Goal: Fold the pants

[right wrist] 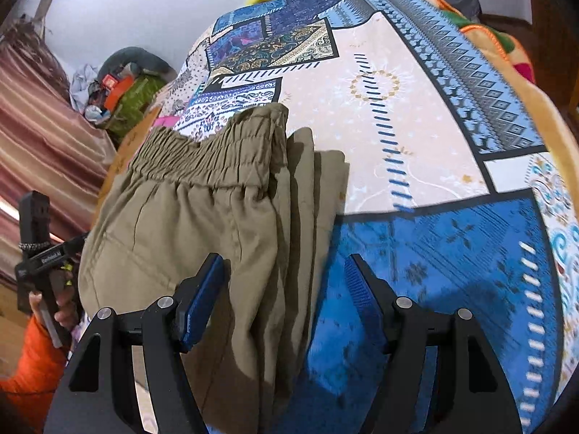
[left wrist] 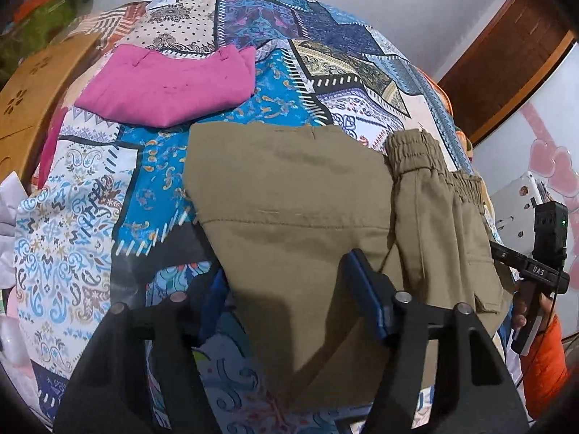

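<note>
Below, khaki pants (left wrist: pixel 289 199) under both wide-open, seemingly empty claws, left (left wrist: pixel 286 289) and right (right wrist: pixel 286 289).

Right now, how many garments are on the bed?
2. The olive pants lie folded in front of the open left claw and under the open right claw. A folded pink garment lies beyond, toward the headboard. Others may be out of view.

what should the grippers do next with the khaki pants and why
Probably bring the right gripper down to pinch the layered edge of the khaki pants that lies between its open fingers. Both grippers are open and holding nothing; the left gripper hovers above the flat folded panel, and the elastic waistband already sits on top.
</note>
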Available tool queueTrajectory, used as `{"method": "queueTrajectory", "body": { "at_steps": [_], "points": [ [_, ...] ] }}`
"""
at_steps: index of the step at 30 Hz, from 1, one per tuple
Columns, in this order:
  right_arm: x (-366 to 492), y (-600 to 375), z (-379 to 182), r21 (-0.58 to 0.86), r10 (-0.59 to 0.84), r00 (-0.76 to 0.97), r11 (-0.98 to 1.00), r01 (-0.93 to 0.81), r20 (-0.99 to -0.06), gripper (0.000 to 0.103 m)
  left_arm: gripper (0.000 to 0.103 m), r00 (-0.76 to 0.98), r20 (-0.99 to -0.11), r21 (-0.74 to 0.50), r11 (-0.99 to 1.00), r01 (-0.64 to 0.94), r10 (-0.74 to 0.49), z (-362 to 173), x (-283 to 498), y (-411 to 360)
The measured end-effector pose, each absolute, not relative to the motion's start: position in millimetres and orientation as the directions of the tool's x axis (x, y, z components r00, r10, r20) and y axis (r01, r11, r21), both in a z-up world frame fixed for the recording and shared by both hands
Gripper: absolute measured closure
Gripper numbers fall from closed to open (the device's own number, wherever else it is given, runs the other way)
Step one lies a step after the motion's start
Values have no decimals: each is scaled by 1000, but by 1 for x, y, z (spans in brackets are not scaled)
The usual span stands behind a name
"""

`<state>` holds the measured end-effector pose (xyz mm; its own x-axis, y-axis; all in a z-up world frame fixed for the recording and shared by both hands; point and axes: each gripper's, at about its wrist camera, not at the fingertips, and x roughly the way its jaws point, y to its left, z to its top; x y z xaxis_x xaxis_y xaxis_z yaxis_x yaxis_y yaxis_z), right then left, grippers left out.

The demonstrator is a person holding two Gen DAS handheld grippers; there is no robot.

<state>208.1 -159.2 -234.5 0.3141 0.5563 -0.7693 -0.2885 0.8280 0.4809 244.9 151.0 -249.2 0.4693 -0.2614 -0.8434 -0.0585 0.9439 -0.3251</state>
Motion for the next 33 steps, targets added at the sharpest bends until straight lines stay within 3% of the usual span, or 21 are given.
{"method": "queueTrajectory", "body": {
  "at_steps": [2,6,8,11,17,33],
  "points": [
    [212,-157,-235,485,560,318,826,-288,-765,38,49,475,-841,-327,943,-65,-259,-249,248,153],
    [215,-152,-233,488,570,331,819,-302,-752,53,67,498,-832,-314,947,-61,-244,-247,250,153],
    [215,-149,-231,481,572,334,816,-320,-749,67,88,503,-837,-283,957,-63,-214,-245,253,151],
    [213,-140,-224,433,546,352,830,-353,-760,77,95,505,-843,-254,965,-70,-186,-240,255,148],
    [208,-133,-203,306,472,427,863,-401,-771,88,99,559,-818,-199,979,-52,-137,-212,246,143],
    [213,-88,-117,195,497,556,835,-514,-666,91,100,717,-697,-82,995,-60,-14,-117,229,173]
  ]
}}
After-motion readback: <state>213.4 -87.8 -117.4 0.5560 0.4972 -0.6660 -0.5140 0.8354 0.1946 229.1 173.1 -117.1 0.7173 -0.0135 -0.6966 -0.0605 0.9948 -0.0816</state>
